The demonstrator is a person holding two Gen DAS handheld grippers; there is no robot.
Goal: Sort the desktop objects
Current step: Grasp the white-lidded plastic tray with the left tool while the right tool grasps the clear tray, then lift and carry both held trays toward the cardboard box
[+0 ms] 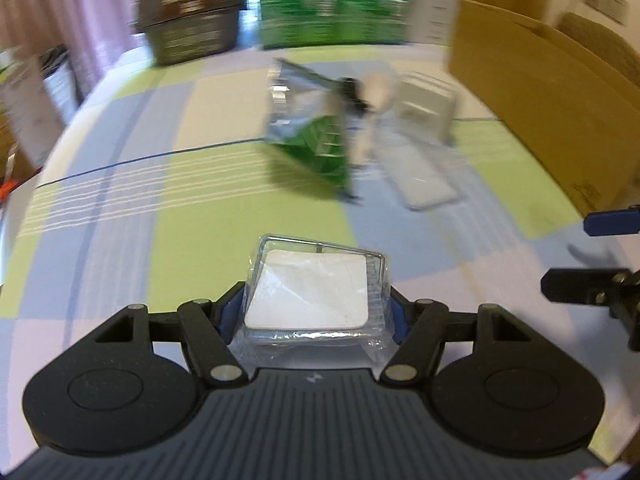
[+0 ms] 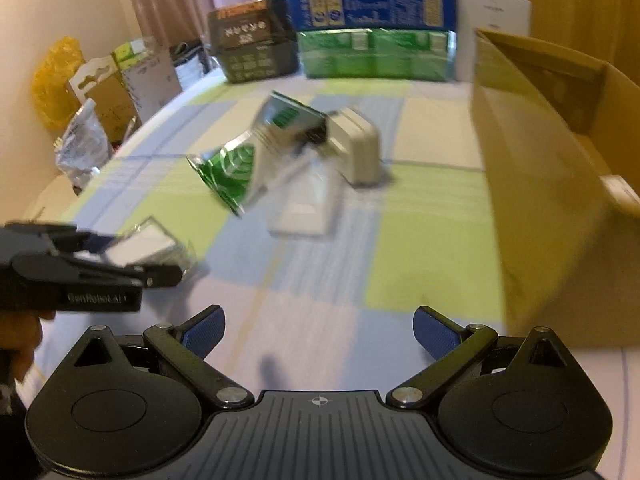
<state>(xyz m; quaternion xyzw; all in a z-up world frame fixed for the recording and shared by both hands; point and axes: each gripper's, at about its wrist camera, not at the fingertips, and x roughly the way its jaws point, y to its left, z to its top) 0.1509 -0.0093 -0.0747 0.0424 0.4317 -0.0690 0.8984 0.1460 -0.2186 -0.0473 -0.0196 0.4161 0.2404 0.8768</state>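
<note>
My left gripper (image 1: 316,312) is shut on a small clear plastic packet with a white square pad (image 1: 312,288) inside, held above the checked cloth; the right wrist view shows the same packet (image 2: 144,248) at the left. My right gripper (image 2: 318,332) is open and holds nothing, low over the cloth. Ahead on the table lie a green and silver foil pouch (image 1: 308,128) (image 2: 236,164), a white charger block (image 1: 426,108) (image 2: 358,148) and a flat clear packet with a white piece (image 1: 424,184) (image 2: 304,212).
An open cardboard box (image 1: 536,96) (image 2: 532,168) stands along the right side. Green, blue and dark cartons (image 2: 372,28) line the far edge. Bags and card packaging (image 2: 100,104) are piled off the left edge of the table.
</note>
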